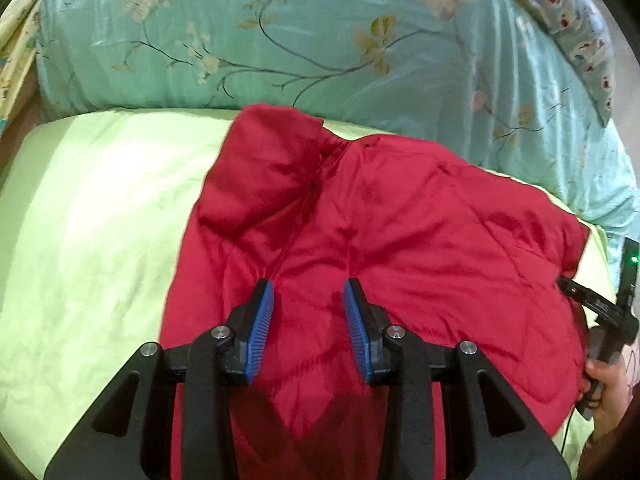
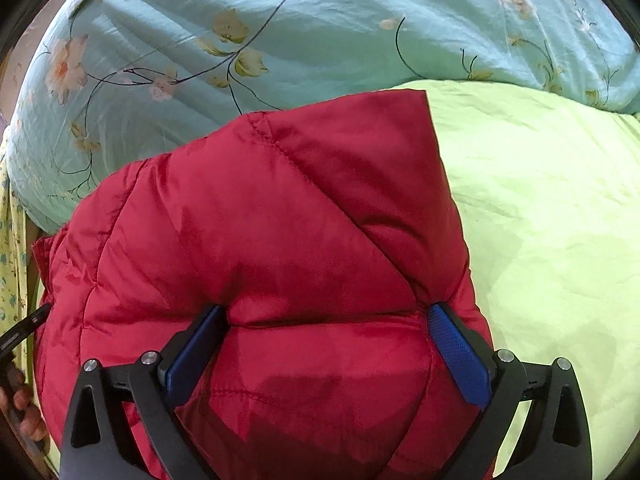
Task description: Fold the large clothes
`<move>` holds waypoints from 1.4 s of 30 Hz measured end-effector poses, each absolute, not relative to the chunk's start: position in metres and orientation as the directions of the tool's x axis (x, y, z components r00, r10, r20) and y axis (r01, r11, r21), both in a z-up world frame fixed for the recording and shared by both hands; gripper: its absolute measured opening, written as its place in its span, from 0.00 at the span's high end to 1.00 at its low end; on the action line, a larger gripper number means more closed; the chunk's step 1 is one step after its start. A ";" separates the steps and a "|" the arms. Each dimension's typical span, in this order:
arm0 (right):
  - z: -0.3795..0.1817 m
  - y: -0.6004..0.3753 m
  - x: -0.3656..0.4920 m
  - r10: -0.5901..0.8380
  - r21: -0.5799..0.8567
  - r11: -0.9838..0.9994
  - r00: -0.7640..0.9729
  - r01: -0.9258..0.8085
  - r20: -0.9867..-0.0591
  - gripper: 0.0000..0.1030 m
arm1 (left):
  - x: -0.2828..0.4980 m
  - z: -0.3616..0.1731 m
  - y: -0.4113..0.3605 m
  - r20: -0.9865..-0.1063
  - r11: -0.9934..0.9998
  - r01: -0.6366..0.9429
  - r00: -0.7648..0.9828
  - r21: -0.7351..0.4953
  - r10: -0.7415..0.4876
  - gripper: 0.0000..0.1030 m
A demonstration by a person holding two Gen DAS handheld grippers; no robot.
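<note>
Both wrist views close above bed, facing headward, sharing red jacket (image 1: 380,240)

1. The right gripper (image 2: 326,314) has its blue pads (image 2: 460,354) spread wide, a puffed fold of the red quilted jacket (image 2: 256,216) bulging between them.
2. The jacket lies on a light green sheet (image 2: 540,200).
3. A teal floral duvet (image 2: 320,28) is bunched behind.
4. At the left edge, a hand (image 2: 24,412) grips a dark handle.
</note>
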State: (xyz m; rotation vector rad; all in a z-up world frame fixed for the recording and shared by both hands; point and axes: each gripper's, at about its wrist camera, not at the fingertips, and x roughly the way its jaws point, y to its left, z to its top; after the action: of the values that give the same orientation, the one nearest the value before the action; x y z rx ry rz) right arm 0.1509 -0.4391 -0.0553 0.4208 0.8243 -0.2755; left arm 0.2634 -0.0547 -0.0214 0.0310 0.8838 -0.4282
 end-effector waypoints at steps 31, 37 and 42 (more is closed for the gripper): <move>-0.050 -0.473 0.053 0.151 0.510 0.805 0.726 0.303 -0.670 0.02 | 0.270 -0.057 0.033 -0.697 0.809 0.294 0.411 -0.509 -0.588 0.20; -0.084 -0.486 0.068 0.257 0.624 0.717 0.714 0.311 -0.651 0.02 | 0.295 -0.089 0.030 -0.640 0.691 0.245 0.261 -0.680 -0.723 0.18; -0.098 -0.482 0.080 0.333 0.683 0.676 0.713 0.276 -0.617 0.04 | 0.296 -0.093 0.021 -0.630 0.674 0.261 0.241 -0.690 -0.738 0.18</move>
State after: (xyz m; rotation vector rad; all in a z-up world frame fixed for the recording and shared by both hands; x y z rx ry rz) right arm 0.0797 -0.4825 -0.0981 0.8517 0.8024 0.0366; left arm 0.2963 0.0207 -0.0927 -0.5013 1.1326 -0.7239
